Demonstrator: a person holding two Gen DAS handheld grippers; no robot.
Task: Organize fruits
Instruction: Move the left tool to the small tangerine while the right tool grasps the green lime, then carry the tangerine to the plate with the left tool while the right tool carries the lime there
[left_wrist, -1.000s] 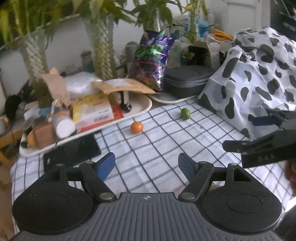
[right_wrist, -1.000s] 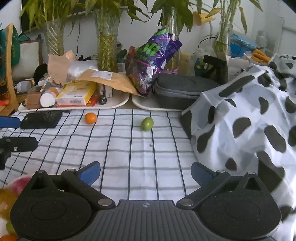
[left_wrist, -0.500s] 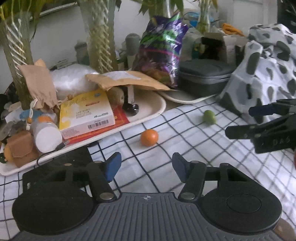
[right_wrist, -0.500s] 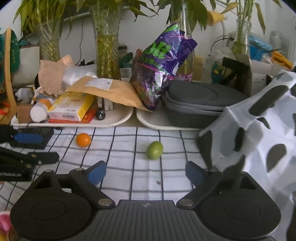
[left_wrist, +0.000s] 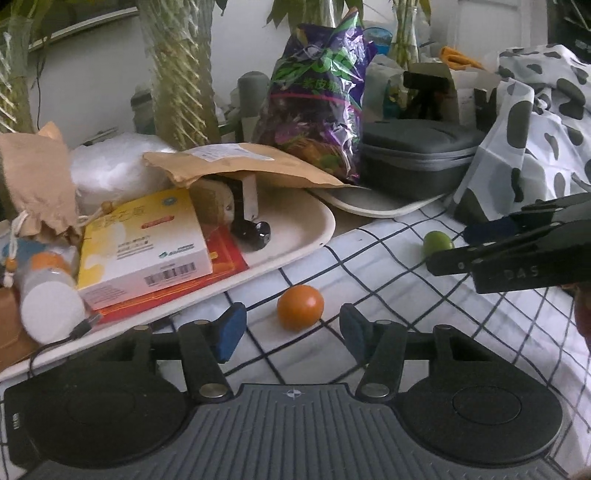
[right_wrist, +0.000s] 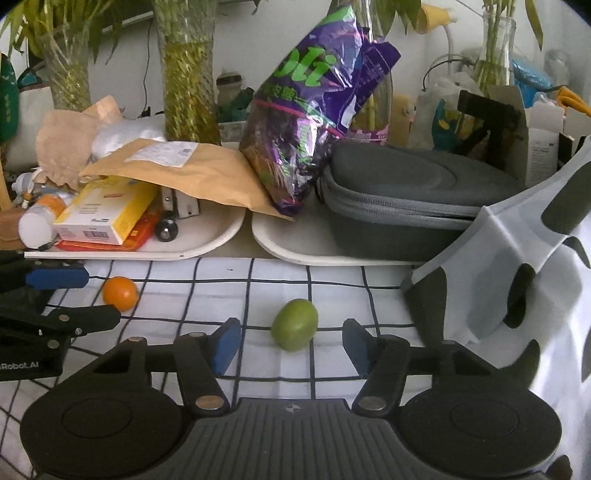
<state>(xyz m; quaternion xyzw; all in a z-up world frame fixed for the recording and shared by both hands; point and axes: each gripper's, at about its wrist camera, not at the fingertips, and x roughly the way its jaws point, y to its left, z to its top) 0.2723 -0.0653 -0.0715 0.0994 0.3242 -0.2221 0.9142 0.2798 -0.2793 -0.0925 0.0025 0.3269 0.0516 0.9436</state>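
A small orange fruit lies on the checked cloth, just ahead of and between the blue pads of my open left gripper. It also shows in the right wrist view. A green fruit lies between the pads of my open right gripper, not touched by either. The green fruit shows in the left wrist view, partly behind the right gripper. The left gripper shows at the left edge of the right wrist view.
A white tray with boxes, a bottle and a paper envelope stands behind the orange fruit. A second tray holds a grey case and a purple bag. A cow-print cloth rises on the right.
Both grippers have moved forward along the cloth. The orange fruit now sits between the left pads and the green fruit between the right pads. Both stay open.
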